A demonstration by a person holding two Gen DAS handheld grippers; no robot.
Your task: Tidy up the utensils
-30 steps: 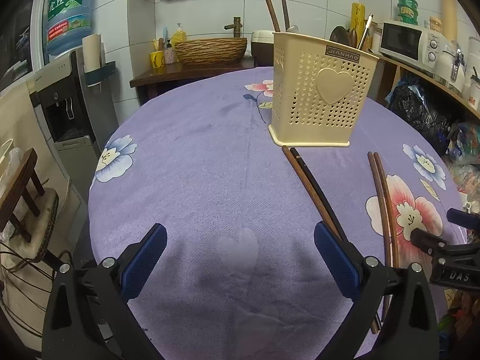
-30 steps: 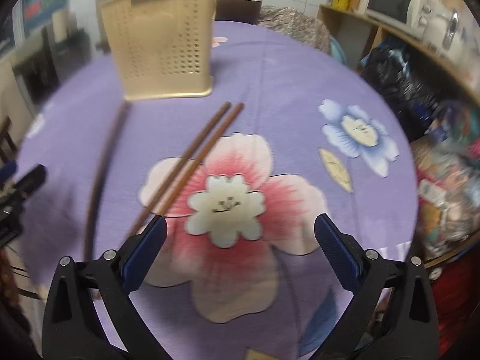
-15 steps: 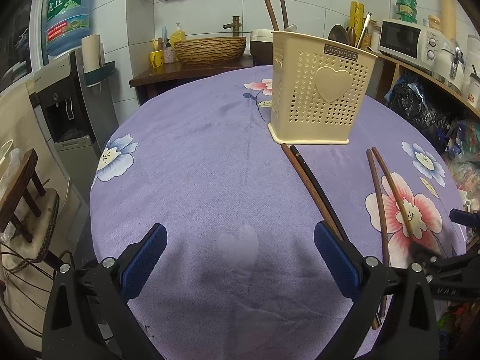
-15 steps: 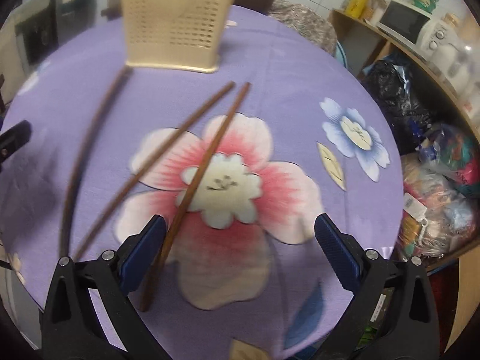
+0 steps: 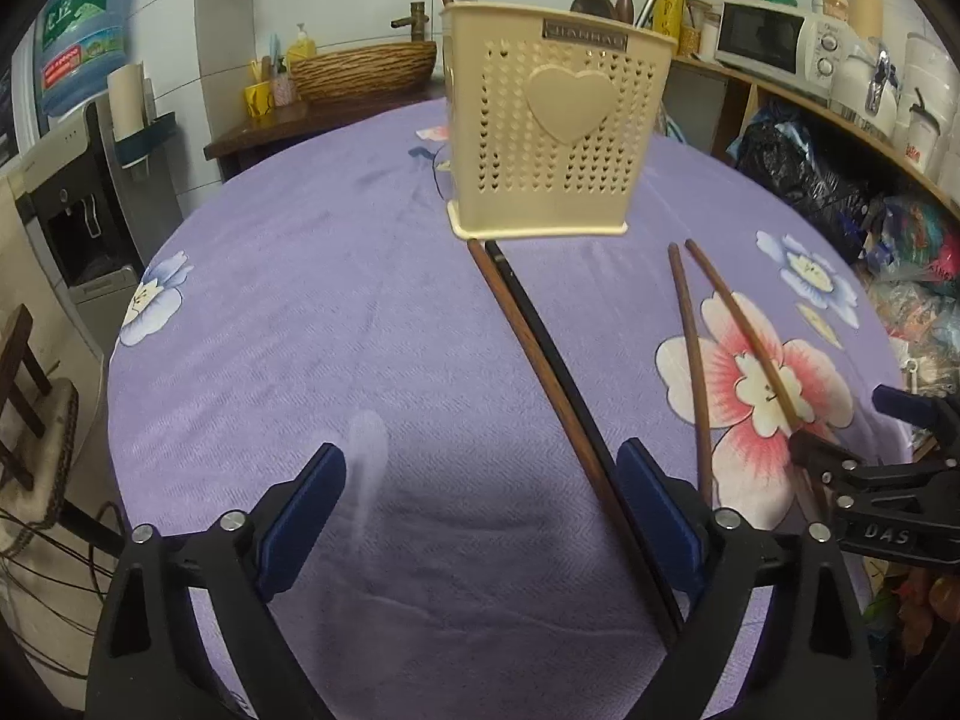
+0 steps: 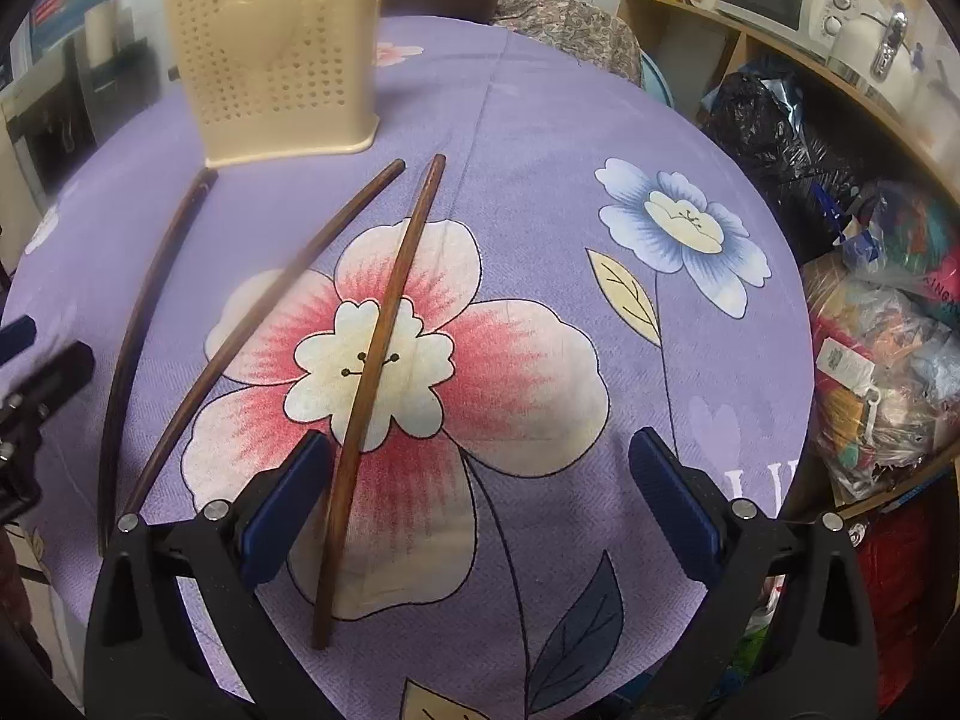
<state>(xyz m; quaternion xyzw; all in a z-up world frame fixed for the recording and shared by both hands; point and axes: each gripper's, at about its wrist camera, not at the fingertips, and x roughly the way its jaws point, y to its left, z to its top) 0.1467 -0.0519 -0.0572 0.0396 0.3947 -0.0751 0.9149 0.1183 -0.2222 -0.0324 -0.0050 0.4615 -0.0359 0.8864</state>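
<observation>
A cream perforated utensil holder [image 5: 555,132] with a heart on its front stands on the purple flowered tablecloth [image 5: 312,300]; it also shows in the right wrist view [image 6: 270,54]. Two utensil handles stick up from it. A pair of dark chopsticks [image 5: 540,360] lies in front of it, running to my left gripper's right finger. Two brown chopsticks [image 6: 384,324] lie splayed over the pink flower. My right gripper [image 6: 474,486] is open, low over the cloth, with one brown chopstick just inside its left finger. My left gripper [image 5: 480,510] is open and empty.
A water dispenser [image 5: 78,192] stands left of the table. A wooden counter with a woven basket [image 5: 360,69] is behind. Shelves with a microwave [image 5: 774,42] and bags [image 6: 888,324] crowd the right side. The table edge curves close on the right.
Both grippers have moved forward toward the holder. The two brown chopsticks have spread apart, and one now lies by my right gripper's left finger.
</observation>
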